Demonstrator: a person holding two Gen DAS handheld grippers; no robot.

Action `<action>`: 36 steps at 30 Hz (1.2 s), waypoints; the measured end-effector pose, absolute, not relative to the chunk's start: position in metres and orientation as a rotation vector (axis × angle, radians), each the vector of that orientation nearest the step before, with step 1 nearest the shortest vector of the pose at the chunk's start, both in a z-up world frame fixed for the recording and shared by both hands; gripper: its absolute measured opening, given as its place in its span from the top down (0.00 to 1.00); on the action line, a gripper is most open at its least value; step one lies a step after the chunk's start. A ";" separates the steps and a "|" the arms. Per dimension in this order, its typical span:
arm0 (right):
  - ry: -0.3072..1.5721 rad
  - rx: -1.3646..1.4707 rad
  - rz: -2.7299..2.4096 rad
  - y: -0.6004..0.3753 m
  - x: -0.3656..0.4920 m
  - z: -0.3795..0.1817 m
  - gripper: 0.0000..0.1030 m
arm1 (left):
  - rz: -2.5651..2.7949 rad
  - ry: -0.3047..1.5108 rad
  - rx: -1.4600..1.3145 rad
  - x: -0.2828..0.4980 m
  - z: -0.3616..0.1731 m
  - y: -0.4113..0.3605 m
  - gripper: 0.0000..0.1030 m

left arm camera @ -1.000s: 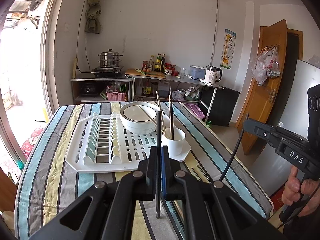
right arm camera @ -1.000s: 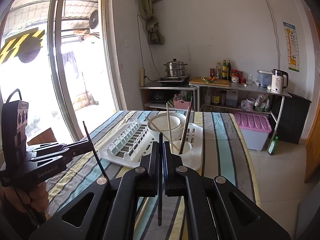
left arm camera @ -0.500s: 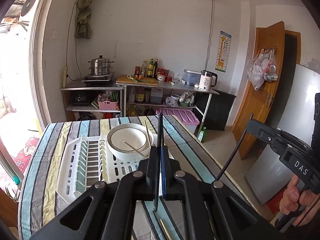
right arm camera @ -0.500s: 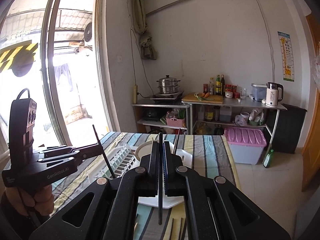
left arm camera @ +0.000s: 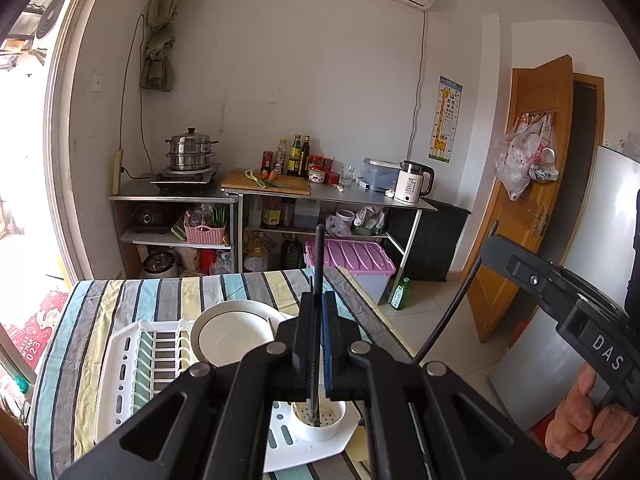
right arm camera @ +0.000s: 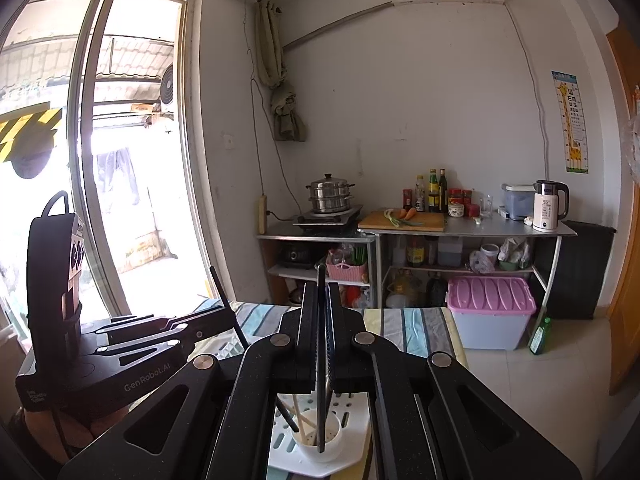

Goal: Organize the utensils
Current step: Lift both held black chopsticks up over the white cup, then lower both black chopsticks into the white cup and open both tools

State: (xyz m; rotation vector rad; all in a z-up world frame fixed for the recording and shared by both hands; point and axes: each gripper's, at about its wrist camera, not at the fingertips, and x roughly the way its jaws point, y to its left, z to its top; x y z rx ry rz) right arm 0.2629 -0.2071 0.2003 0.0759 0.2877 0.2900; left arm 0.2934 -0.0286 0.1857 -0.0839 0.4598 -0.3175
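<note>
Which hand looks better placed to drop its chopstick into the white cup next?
Right, probably, but it's close. The right gripper holds its chopstick with the tip already inside the cup; the left gripper's also hangs over it.

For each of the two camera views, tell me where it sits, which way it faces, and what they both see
Left wrist: on the left gripper, facing the kitchen shelves; shows its shut jaws clamping a dark chopstick, plus the right gripper and hand.
Right wrist: on the right gripper, facing window and shelves; jaws clamp another chopstick; left gripper at left.
Shared: white utensil cup, steamer pot, kettle.
</note>
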 end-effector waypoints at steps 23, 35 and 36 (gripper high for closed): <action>0.451 0.119 0.245 -0.213 0.337 0.126 0.97 | -0.297 0.575 -0.079 0.344 0.121 -0.033 0.97; 0.469 0.143 0.235 -0.224 0.336 0.128 0.90 | -0.263 0.567 -0.042 0.341 0.122 -0.031 0.91; 0.468 0.142 0.237 -0.224 0.333 0.128 0.89 | -0.260 0.561 -0.037 0.338 0.122 -0.031 0.86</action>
